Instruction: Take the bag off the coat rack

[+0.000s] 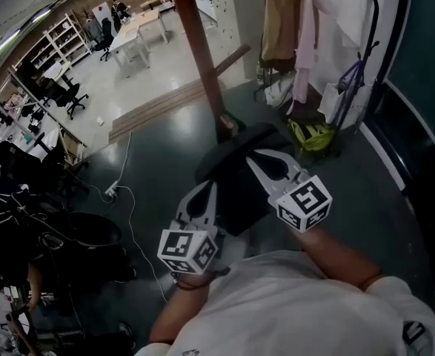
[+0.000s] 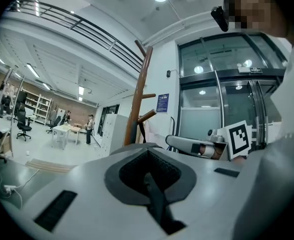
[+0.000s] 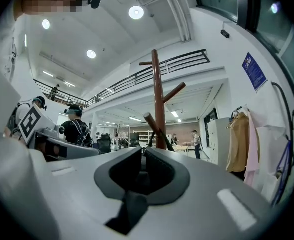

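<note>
In the head view a black bag [image 1: 236, 176] hangs low in front of me between both grippers, near the foot of the wooden coat rack [image 1: 199, 47]. My left gripper [image 1: 211, 188] is shut, and a dark strap [image 2: 159, 204] runs out of its jaws in the left gripper view. My right gripper [image 1: 256, 156] is shut too, with a dark strap [image 3: 129, 204] caught between its pads. The rack's pole and bare pegs [image 2: 138, 91] stand beyond the jaws, apart from the bag. The right gripper view shows the same coat rack [image 3: 159, 101] ahead.
Coats and a white bag hang on a clothes rail [image 1: 299, 28] at the back right, with a green helmet [image 1: 310, 135] on the floor below. A wooden plank [image 1: 176, 95] and a power strip with cable [image 1: 113, 191] lie on the floor. Desks and chairs [image 1: 24, 147] crowd the left.
</note>
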{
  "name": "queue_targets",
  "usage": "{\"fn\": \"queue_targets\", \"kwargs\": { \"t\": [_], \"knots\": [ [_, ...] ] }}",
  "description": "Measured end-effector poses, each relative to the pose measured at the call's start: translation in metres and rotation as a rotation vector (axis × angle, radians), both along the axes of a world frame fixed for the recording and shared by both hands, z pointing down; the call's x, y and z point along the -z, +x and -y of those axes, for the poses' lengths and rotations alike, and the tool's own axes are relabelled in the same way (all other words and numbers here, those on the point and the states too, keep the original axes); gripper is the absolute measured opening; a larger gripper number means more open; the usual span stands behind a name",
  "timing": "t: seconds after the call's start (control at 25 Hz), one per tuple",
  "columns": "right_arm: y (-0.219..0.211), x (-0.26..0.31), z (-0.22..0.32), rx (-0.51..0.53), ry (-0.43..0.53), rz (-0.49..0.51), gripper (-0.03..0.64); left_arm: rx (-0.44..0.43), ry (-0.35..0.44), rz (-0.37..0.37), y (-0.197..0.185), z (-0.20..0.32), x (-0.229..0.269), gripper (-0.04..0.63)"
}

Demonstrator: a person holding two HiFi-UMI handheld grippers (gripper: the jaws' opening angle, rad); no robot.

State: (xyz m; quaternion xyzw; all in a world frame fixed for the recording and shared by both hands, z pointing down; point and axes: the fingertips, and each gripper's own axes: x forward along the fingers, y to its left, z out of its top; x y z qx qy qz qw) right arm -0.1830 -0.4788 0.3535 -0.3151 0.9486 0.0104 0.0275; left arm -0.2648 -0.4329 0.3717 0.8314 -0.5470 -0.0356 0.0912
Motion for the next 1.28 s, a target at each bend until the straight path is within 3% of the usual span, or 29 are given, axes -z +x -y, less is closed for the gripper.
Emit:
{"fn": "queue_targets", "kwargs": {
  "t": [0.28,0.64,1.28],
  "knots": [
    [-0.012,0.017,0.034,-0.022,0.037,-0.047,0.027,-0.009,0.011,-0.007,-0.018,0.015,0.004,0.006],
    [-0.024,0.011,0.089,0.004,0.010,-0.111,0.033,0.045,0.017,0.022,-0.033,0.048,0.002,0.006],
    [-0.053,0.003,0.121,0.035,-0.018,-0.190,0.054,0.030,0.007,-0.013,-0.043,0.083,-0.002,0.006]
  ]
}}
